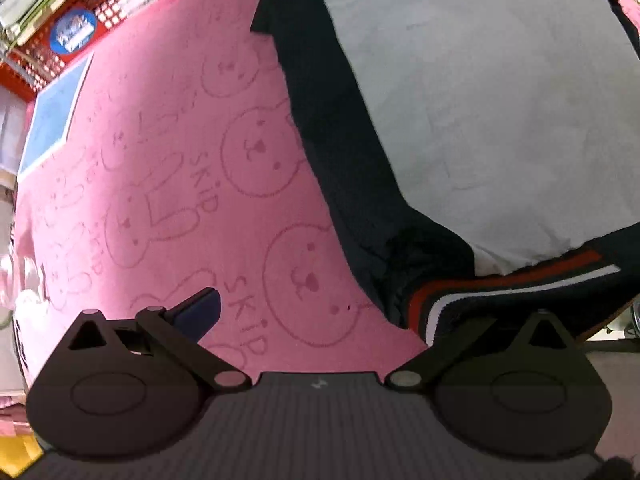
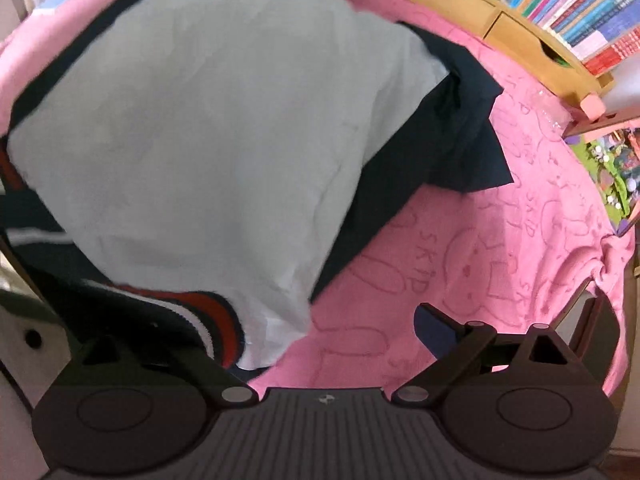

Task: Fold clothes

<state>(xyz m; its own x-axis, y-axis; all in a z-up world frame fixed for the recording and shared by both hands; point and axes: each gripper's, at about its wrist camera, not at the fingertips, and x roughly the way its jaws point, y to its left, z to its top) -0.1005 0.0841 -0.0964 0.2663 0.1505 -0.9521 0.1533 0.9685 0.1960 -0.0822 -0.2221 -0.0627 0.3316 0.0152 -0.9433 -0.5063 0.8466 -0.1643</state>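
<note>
Your left gripper (image 1: 320,308) shows only one blue fingertip (image 1: 200,312) over the pink blanket (image 1: 168,160); the other finger is hidden against the striped collar (image 1: 440,304) of the shirt (image 1: 480,100), so you cannot tell whether that edge is pinched, though the linkage stands wide. Your right gripper (image 2: 320,320) mirrors this: one finger (image 2: 434,328) is clear above the blanket, the other lost behind the collar. Its jaws are spread wide and nothing visibly sits between them. Both grippers point steeply down. The shirt, grey with dark sleeves, lies flat on the blanket-covered table, its far edge cut off.
</note>
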